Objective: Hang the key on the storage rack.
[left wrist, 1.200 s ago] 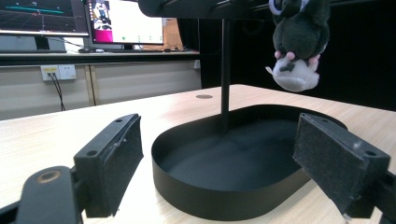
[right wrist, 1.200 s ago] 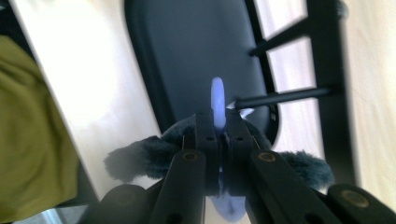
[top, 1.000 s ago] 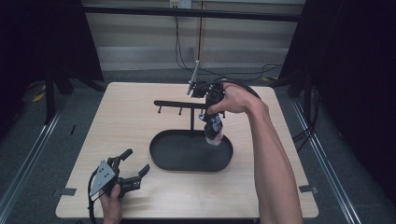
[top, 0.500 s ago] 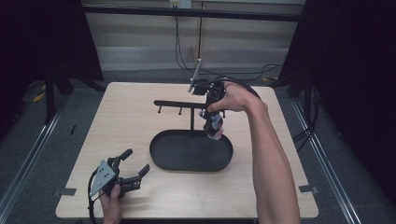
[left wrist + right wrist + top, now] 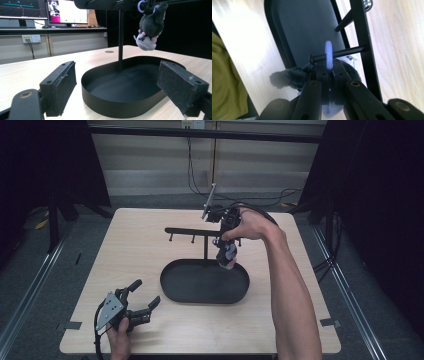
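Right gripper view puts you at the hanging step: your right gripper [image 5: 329, 71] is clamped on the pale ring [image 5: 328, 53] of a small grey plush toy [image 5: 294, 76], and that ring sits right at the knobbed tip of a peg [image 5: 337, 54] on the black stand [image 5: 364, 47], just ahead of the gripper. Whether the ring is already threaded over the peg or only touching it, you can't tell from this angle. The toy dangles below your gripper, above the black tray [image 5: 204, 282] (its pale underside faces down, as the left gripper view shows at [image 5: 150, 27]). Your left gripper [image 5: 142, 301] rests on the counter [image 5: 125, 250] near the tray, its pads apart and holding nothing. Next, judge the ring's line against the peg, slide it along toward the crossbar until it is well past the knob, then let go and draw the gripper back without snagging the toy.
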### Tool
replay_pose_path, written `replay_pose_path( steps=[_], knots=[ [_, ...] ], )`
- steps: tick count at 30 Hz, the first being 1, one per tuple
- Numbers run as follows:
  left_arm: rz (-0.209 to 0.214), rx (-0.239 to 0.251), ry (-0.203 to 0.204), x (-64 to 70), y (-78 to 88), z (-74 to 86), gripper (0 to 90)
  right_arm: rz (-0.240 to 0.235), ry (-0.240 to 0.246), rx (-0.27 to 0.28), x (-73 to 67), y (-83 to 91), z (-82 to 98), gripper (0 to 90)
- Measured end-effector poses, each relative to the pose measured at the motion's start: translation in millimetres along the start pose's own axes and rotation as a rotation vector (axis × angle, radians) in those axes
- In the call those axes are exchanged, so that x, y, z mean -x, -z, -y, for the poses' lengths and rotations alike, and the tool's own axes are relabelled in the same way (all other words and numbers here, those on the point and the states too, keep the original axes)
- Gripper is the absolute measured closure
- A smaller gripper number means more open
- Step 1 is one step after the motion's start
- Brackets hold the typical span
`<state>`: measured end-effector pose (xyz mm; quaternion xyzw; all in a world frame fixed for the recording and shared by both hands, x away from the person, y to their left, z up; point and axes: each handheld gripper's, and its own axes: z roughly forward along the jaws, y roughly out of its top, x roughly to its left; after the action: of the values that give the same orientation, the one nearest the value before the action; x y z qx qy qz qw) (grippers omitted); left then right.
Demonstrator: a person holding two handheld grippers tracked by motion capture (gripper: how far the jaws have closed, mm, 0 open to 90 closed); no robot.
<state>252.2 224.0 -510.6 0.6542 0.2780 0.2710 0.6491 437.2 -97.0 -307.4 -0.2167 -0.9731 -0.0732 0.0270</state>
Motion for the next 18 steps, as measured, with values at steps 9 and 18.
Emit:
replay_pose_path(
  steps=[9,18],
  knots=[
    [0.000,-0.002,-0.002,-0.2,0.1,0.0,15.3,-0.006,-0.007,0.006,-0.4,-3.3,5.1,87.0],
    [0.001,-0.002,-0.003,-0.2,0.1,0.0,15.3,0.012,0.002,0.014,-7.5,-0.8,9.8,79.1]
  ],
)
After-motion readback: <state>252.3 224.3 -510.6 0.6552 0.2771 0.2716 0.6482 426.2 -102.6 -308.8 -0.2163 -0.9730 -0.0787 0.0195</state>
